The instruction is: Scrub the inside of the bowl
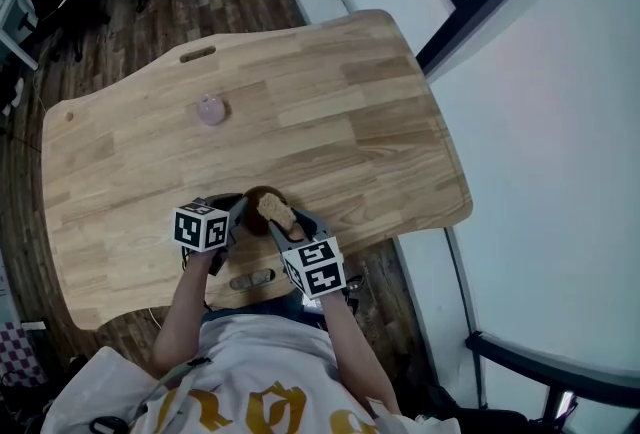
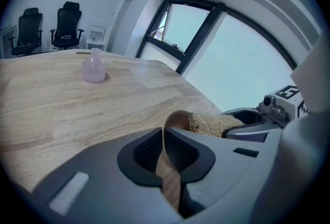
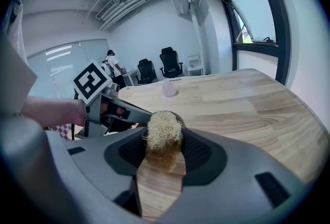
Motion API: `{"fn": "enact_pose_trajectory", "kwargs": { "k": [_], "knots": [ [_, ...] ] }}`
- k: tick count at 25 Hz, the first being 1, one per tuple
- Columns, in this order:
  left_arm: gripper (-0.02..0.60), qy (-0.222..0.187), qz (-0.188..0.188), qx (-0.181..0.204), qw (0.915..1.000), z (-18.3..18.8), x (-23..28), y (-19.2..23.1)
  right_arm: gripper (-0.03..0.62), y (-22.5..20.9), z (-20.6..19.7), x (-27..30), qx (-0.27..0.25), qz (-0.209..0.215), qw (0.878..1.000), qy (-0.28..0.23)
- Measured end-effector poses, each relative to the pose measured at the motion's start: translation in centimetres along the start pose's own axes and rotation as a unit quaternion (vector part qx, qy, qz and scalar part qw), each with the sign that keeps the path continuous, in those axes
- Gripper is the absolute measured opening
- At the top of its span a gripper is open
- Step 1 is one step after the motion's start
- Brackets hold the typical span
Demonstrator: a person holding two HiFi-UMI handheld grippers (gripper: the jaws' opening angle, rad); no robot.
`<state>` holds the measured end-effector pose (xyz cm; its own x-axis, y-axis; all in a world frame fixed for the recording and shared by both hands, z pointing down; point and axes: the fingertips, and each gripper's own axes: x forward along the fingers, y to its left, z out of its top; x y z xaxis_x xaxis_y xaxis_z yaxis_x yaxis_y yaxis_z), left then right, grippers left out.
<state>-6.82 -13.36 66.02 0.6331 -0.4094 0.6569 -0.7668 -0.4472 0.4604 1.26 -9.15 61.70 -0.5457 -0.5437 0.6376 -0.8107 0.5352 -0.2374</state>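
Left gripper (image 2: pixel 164 149) is closed on the thin wall of the brown bowl (image 2: pixel 178 121); the rim stands between its two pads. Right gripper (image 3: pixel 164 158) clamps a straw-coloured scrubber (image 3: pixel 163 135), whose far end lies at the bowl's opening. The bowl sits near the front edge of the wooden table (image 1: pixel 330 112), between both grippers.

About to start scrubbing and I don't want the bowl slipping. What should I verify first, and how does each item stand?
1. The bowl clamped at its rim by the left hand-held gripper: ok.
2. The scrubber gripped by the right hand-held gripper: ok.
3. The scrubber at the bowl's mouth: ok.
4. The scrubber pressing on the inner wall: cannot tell.
5. The bottle clear of the work, farther up the table: ok.
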Motion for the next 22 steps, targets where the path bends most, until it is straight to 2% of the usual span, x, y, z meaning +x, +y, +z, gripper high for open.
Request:
{"fn": "enact_pose_trajectory", "kwargs": {
  "k": [9, 22],
  "knots": [
    [0.020, -0.016, -0.014, 0.026, 0.9994, 0.9, -2.3, -2.2, 0.184, 0.1, 0.6, -0.5, -0.012, -0.044, 0.999, 0.014],
    [0.020, -0.037, -0.034, 0.030, 0.9983, 0.7, -4.4, -3.9, 0.184, 2.3, 0.5, -0.5, -0.039, -0.044, 0.998, 0.018]
  ]
}}
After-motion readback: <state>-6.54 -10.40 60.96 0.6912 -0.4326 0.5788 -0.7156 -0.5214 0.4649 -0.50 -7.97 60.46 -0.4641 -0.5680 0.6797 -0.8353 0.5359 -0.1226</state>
